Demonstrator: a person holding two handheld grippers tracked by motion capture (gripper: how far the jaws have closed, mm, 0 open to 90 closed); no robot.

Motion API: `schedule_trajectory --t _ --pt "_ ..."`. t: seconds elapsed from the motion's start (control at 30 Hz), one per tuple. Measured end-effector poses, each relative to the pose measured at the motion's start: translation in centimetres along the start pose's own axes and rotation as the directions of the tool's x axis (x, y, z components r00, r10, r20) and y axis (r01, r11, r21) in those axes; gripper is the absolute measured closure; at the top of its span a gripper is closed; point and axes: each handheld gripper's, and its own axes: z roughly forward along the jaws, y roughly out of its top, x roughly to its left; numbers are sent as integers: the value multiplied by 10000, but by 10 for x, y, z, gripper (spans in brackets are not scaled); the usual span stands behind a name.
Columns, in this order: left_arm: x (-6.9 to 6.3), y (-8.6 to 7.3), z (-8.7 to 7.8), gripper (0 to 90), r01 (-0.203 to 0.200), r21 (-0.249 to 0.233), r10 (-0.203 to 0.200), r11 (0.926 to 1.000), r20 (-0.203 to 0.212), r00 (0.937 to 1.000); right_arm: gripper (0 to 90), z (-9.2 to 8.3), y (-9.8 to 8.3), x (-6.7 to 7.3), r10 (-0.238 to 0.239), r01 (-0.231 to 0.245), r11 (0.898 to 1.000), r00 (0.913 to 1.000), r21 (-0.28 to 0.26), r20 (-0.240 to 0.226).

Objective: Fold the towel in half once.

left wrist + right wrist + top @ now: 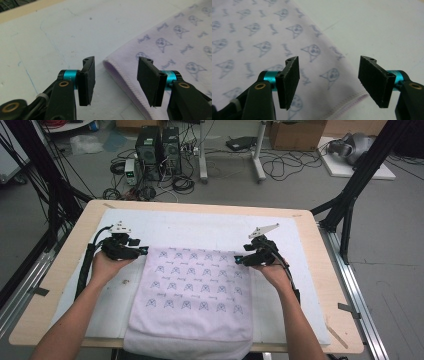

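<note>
a pale lilac towel [192,295] printed with small cat faces and bones lies flat on the white mat [210,227] that covers the wooden table [60,270]. its near edge hangs a little over the table's front rim. in the high view the far edge of the towel runs between the two grippers.

the left gripper [141,251] sits at the towel's far left corner, held low over the mat by the person's left hand [105,267]. in the left gripper view its jaws stand apart with nothing pressed between them; the folded, hemmed corner of the towel [117,68] lies on the mat in the gap, closer to the right pad, and neither pad touches it.

the right gripper [239,260] sits at the far right corner, in the person's right hand [272,270]. in the right gripper view its jaws are wide apart, and the towel's stitched edge [347,102] runs across the gap beneath them, with printed cloth [262,37] to the left and bare mat [374,30] to the right. the pads hang above the fabric, clear of it.

beyond the table, computer towers [157,147] and loose cables [280,167] lie on the grey floor.
</note>
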Motion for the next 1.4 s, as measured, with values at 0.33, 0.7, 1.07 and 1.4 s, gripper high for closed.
schedule_trajectory --t 0.33,0.7,1.07,1.4 --pt "-7 -10 36 426 203 801 -210 9966 75 9998 287 17 -16 -24 674 -744 9938 9942 822 842" --pt "-15 -6 35 859 -141 492 135 9987 139 9998 850 21 -17 -19 54 -39 9962 9998 875 -171" --pt "7 96 -19 863 -566 -1612 324 9853 -1493 9883 860 -32 79 -45 -454 529 9977 9861 -433 1596" --pt "29 78 -15 542 -17 -962 -158 9954 -1804 9835 426 -24 68 -63 342 -273 9989 9812 -390 1901"
